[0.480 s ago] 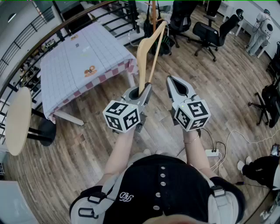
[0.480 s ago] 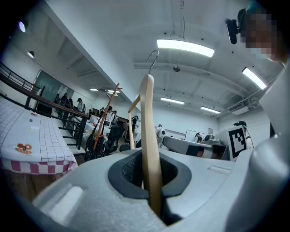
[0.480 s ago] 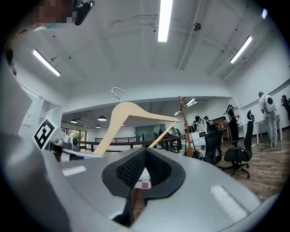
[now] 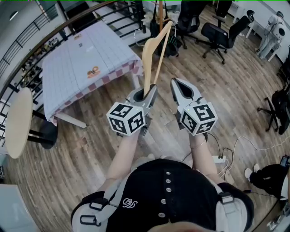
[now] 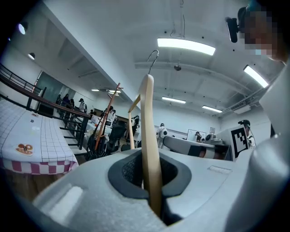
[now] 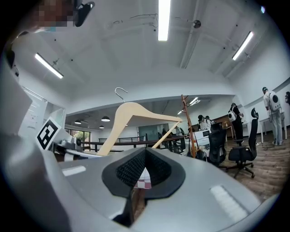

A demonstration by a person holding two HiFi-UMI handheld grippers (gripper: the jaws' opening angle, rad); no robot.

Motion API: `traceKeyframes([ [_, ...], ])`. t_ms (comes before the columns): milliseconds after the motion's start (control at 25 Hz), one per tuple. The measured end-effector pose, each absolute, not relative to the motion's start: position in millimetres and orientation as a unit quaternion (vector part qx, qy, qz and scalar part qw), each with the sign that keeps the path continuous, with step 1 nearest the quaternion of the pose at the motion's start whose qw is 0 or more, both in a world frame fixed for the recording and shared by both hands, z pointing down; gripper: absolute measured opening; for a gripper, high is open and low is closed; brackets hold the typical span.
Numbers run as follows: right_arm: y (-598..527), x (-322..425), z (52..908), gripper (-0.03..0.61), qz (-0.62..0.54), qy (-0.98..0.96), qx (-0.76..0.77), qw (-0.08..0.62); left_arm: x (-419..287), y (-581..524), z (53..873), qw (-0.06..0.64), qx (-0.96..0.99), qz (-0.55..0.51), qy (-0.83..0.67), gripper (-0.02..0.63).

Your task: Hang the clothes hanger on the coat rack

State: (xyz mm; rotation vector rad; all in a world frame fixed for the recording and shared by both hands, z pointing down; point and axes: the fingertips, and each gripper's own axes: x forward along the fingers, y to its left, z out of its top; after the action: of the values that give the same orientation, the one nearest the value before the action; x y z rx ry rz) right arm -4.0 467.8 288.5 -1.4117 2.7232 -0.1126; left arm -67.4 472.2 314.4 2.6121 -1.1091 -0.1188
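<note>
- My left gripper (image 4: 146,97): jaws clamped tight on one end of the wooden clothes hanger (image 4: 153,47). It sticks up and fwd, hook on top.
- Right gripper (image 4: 178,87) just beside it, jaws pressed together, nothing in them.
- Vs half a sec ago: basically no change, same hold.
- Coat rack (image 4: 160,11) is well ahead, past the checked-cloth table (image 4: 90,63). So imo still carrying, hanging not started.

office: swivel chairs (image 4: 218,33), strip lights (image 5: 186,46)
</note>
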Motion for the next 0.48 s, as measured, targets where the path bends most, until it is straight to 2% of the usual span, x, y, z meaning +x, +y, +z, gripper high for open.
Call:
traceKeyframes([
  [480, 459, 13, 308, 0.0, -0.042, 0.896, -0.443, 0.014, -59, 463, 337, 0.182, 0.893, -0.053, -0.409, -0.003],
])
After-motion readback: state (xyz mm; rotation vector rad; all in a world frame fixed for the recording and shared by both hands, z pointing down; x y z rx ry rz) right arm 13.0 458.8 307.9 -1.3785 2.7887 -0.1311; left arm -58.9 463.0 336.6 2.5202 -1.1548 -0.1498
